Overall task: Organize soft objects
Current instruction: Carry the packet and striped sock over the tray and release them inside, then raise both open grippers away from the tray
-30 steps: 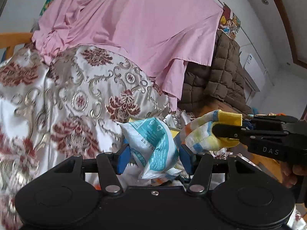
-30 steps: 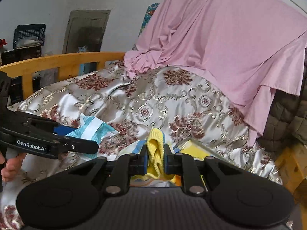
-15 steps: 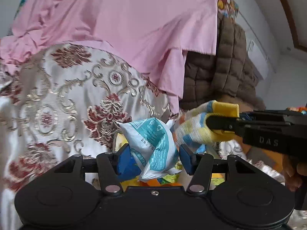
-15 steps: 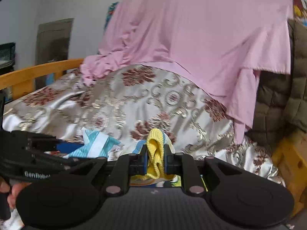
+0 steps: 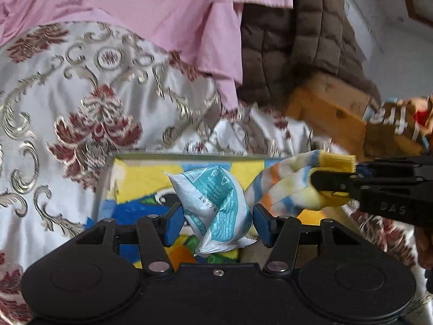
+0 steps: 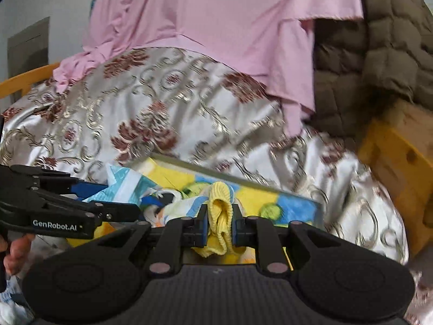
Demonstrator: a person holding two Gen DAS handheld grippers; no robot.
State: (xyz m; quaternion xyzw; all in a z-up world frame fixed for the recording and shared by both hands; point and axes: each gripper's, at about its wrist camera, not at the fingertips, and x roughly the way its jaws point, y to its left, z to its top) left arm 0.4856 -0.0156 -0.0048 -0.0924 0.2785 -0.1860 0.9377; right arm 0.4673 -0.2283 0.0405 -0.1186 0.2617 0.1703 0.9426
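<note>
Two close wrist views angled down, sharing colourful box [image 5: 140,174]

A: Where does the picture board [image 5: 140,176] lie?
B: On the bedspread [image 5: 81,103], with the draped sheet [image 5: 162,8] and quilted blanket [image 5: 297,40] behind it.
A: And the grippers?
B: The left gripper [image 5: 217,218] holds the packet [image 5: 216,203] over the board; the right gripper [image 6: 219,224], just to its right, holds the sock [image 6: 220,211]. The bed frame [image 6: 400,146] stands further right.
</note>
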